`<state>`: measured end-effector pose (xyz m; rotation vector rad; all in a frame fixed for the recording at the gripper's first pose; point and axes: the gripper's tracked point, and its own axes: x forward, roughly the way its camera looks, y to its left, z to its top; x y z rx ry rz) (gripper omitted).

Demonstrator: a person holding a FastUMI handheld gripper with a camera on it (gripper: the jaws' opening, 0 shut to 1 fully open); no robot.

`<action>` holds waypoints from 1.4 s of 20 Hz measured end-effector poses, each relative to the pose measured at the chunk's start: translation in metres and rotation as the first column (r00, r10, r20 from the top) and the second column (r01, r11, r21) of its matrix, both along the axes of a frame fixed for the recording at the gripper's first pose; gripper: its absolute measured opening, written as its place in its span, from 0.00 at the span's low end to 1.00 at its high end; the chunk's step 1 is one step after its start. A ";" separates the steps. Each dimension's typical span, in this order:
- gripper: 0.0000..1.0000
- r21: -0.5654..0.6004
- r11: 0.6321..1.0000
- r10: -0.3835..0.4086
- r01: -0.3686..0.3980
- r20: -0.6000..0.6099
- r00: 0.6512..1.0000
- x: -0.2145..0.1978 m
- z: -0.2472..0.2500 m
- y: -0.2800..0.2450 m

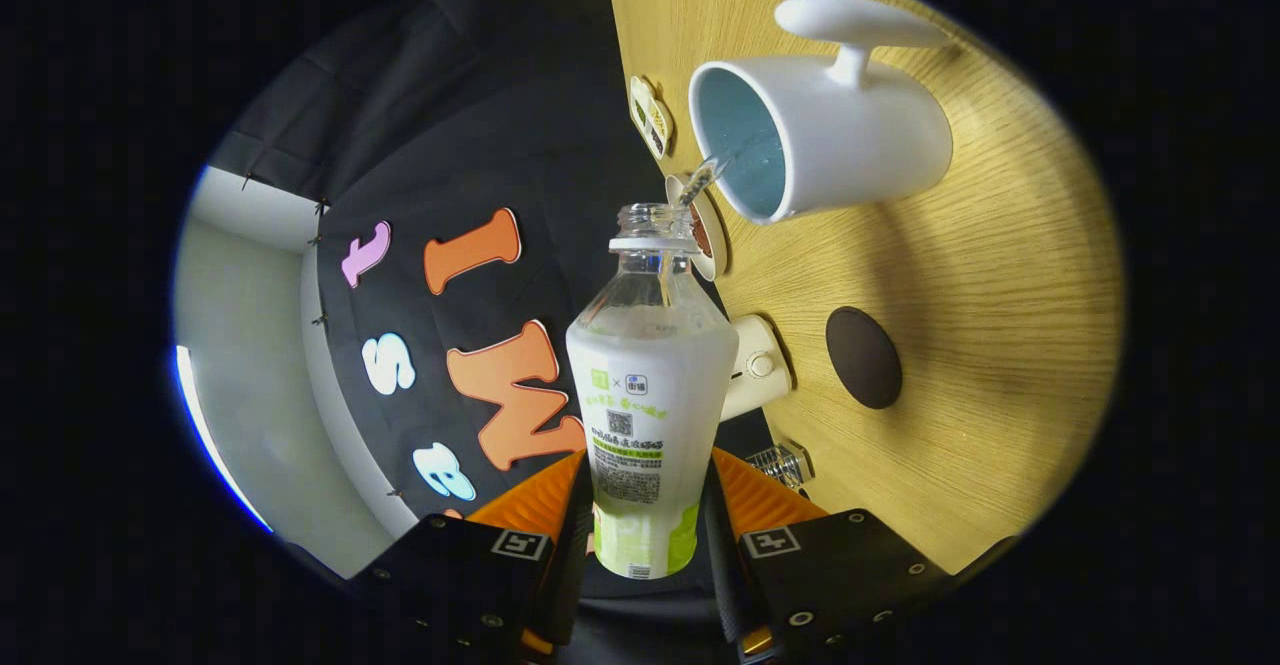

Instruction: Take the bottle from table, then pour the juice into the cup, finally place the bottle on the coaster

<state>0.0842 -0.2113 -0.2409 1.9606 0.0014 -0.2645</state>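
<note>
My gripper (648, 505) is shut on a clear bottle (650, 405) with a white and green label, gripping its lower body between both orange fingers (545, 495). The view is rolled sideways, so the bottle is tipped over. Its open mouth sits just short of the rim of a white cup (830, 135) with a pale blue inside and a handle. A thin clear stream (705, 177) runs from the mouth into the cup. A dark round coaster (863, 356) lies on the wooden table (1000, 275), beside the bottle's shoulder and nearer the fingers than the cup.
Along the table's back edge sit a small round dish (706, 235) behind the bottle's neck, a small packet (650, 117) past the cup, a white device with a knob (757, 365) and a shiny metal piece (785, 465) by the right finger.
</note>
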 end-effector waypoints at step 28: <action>0.56 0.199 0.976 -0.114 0.089 0.118 0.986 0.010 0.032 -0.007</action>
